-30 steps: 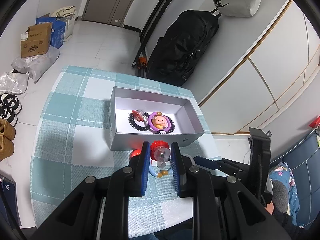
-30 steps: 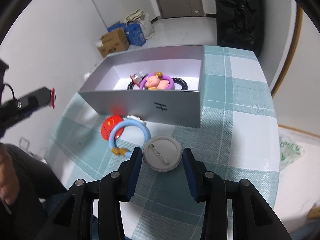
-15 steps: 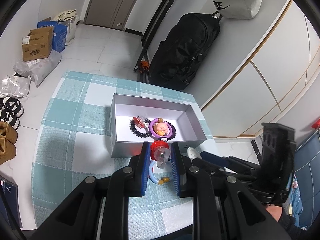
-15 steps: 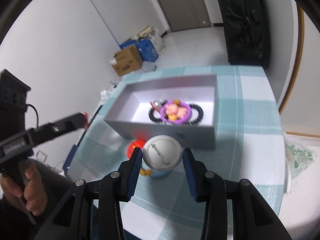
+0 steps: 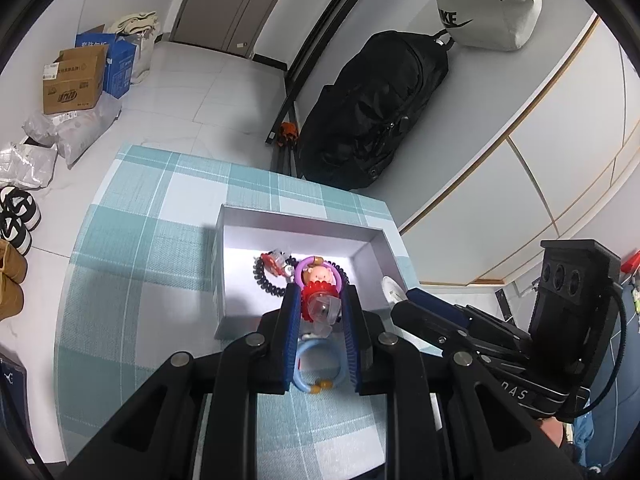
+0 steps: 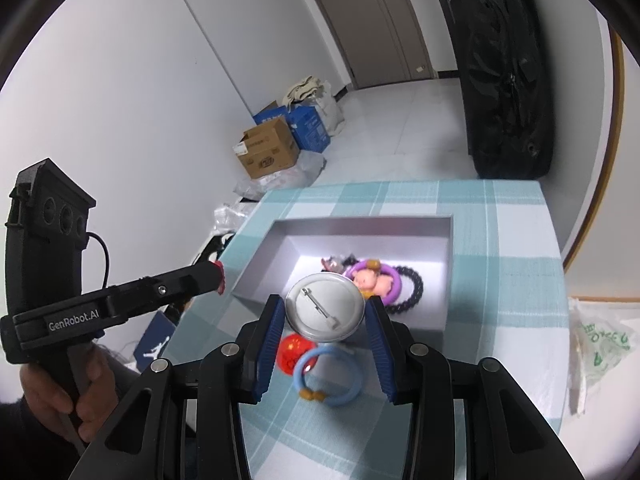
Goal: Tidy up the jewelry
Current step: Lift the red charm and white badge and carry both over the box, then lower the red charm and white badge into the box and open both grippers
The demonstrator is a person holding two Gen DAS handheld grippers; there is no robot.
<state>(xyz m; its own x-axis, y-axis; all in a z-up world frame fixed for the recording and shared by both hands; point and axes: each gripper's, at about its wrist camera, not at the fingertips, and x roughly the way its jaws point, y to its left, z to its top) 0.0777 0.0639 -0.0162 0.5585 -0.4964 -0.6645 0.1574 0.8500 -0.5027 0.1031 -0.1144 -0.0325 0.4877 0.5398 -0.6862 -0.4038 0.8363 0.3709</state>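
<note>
My left gripper (image 5: 319,312) is shut on a red toothed trinket (image 5: 320,304) and holds it above the near wall of the open grey box (image 5: 300,222). My right gripper (image 6: 326,312) is shut on a round silver pin badge (image 6: 325,305), held above the table before the box (image 6: 360,224). In the box lie a purple ring with a pink pig (image 6: 374,280) and a black coiled band (image 6: 412,290). A blue ring (image 6: 328,376) and a red disc (image 6: 292,350) lie on the checked cloth (image 6: 500,232) in front of the box.
The table has a teal checked cloth (image 5: 132,240). A black bag (image 5: 372,120) leans on the wall beyond it. Cardboard boxes (image 5: 74,80) and shoes (image 5: 16,216) lie on the floor at the left. A plastic bag (image 6: 600,344) lies beyond the table's right edge.
Both grippers have risen and moved toward the box, each keeping its item. The badge came up off the cloth. The trinket now hangs over the box's near wall.
</note>
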